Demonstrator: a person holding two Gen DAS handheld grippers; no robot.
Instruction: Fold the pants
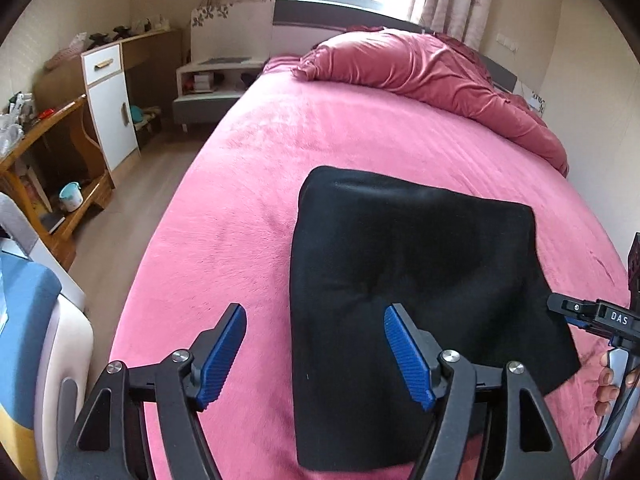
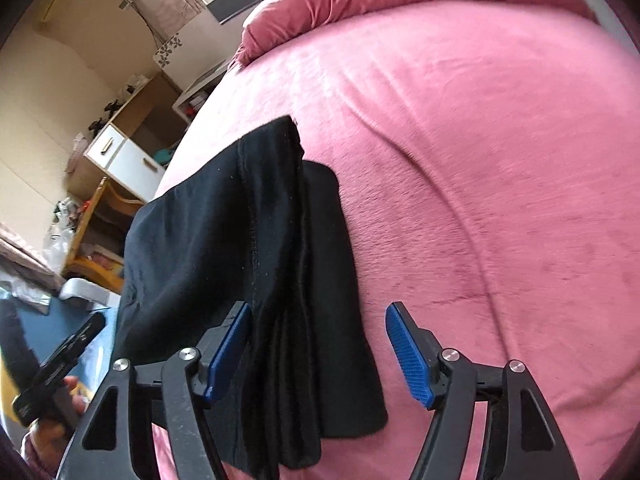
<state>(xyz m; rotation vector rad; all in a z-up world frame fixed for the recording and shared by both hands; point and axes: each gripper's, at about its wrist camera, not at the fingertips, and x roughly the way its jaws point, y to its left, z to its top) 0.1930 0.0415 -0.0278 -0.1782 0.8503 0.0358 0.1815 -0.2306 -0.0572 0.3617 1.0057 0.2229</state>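
Ribbed blue pads (image 1: 222,354) of the left gripper (image 1: 316,354) stand apart over fuzzy pink bedding (image 1: 240,184). Folded black pants (image 1: 412,264), a soft matte rectangle, lie flat there. Right gripper (image 2: 318,354) spread wide, empty, above their layered edges.

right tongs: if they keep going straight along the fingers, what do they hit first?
Most likely the black pants: the folded stack lies partly between the open right tongs, toward its left finger. Beyond that is the pink bedspread. Height above the fabric is unclear.
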